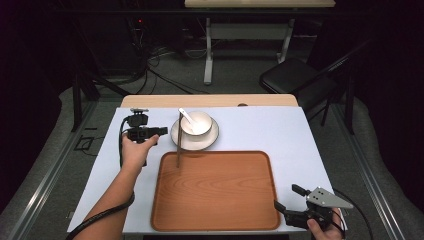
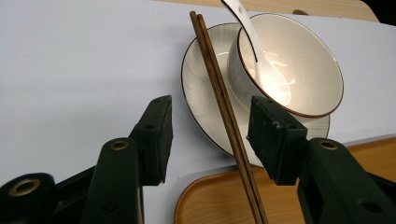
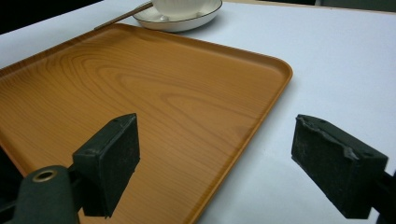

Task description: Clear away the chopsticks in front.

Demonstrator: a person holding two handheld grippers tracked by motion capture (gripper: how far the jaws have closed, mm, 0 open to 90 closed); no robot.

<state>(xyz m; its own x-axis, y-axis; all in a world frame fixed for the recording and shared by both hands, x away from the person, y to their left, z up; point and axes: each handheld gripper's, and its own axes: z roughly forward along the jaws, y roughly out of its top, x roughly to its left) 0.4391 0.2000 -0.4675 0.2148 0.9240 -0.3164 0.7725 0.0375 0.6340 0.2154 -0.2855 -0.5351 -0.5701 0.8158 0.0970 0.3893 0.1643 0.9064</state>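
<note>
A: Where are the chopsticks (image 2: 224, 100)?

B: Lying as a pair, side by side, one end propped on the plate (image 2: 201, 98) rim just left of the bowl (image 2: 299, 70), the other end down on the tray (image 1: 215, 192) at its far left corner. So they slope a little, plate end higher.

A: And their long axis?

B: In the high view it runs toward and away from the person, nearly square to the tray's far edge. They bridge the strip of surface (image 1: 280, 130) between plate and tray.

A: The left gripper (image 2: 210, 137)?

B: Its jaws stand about half open, one on each side of the sticks, crosswise to them. Neither pad touches the wood yet, so nothing is held. I'd judge that straddling stance is chosen so a squeeze pinches both sticks together at mid-length.

A: The right gripper (image 3: 215, 163)?

B: Wide open and empty, parked over the tray's near right corner, well apart from the sticks; probably just waiting.

A: The spoon (image 2: 250, 39)?

B: Resting in the bowl, handle leaning out over its rim.
</note>
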